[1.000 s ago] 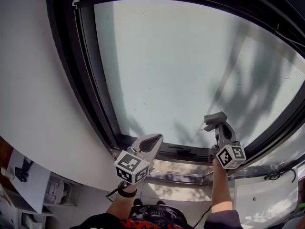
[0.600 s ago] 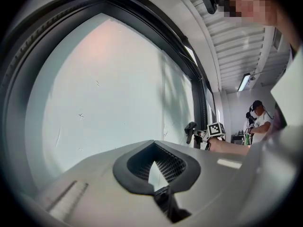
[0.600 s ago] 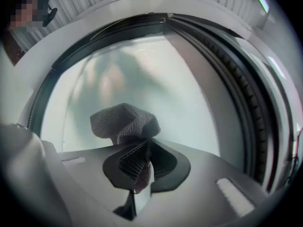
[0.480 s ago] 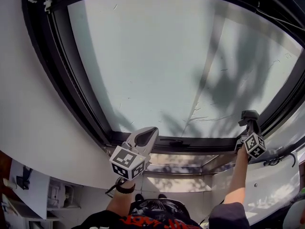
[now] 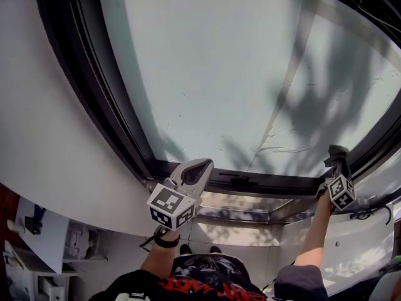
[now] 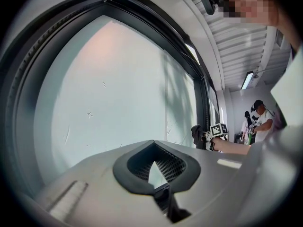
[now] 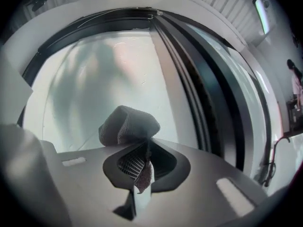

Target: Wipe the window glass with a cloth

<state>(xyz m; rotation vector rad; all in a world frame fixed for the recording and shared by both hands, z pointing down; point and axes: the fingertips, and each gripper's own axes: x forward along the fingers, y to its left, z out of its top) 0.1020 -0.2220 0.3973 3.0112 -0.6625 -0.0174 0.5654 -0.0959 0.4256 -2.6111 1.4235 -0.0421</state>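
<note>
The window glass (image 5: 238, 74) is a large pale pane in a black frame (image 5: 250, 184), with tree shadows and faint scratches on it. My right gripper (image 5: 338, 158) is shut on a grey cloth (image 5: 339, 150) at the pane's lower right corner, by the frame. In the right gripper view the bunched cloth (image 7: 128, 124) bulges above the shut jaws (image 7: 139, 167), in front of the glass (image 7: 104, 89). My left gripper (image 5: 199, 166) hangs shut and holding nothing at the bottom frame rail, left of centre. From the left gripper view (image 6: 152, 174) the cloth (image 6: 195, 134) shows far right along the glass (image 6: 118, 103).
A white wall (image 5: 56, 155) curves left of the frame. A sunlit sill (image 5: 238, 209) runs under the bottom rail. White furniture (image 5: 37, 243) stands at the lower left and a cable (image 5: 369, 213) lies at the right. People (image 6: 261, 122) stand far down the room.
My right gripper has carried the cloth from the pane's lower middle rightward to its lower right corner. The left gripper has stayed at the bottom rail.
</note>
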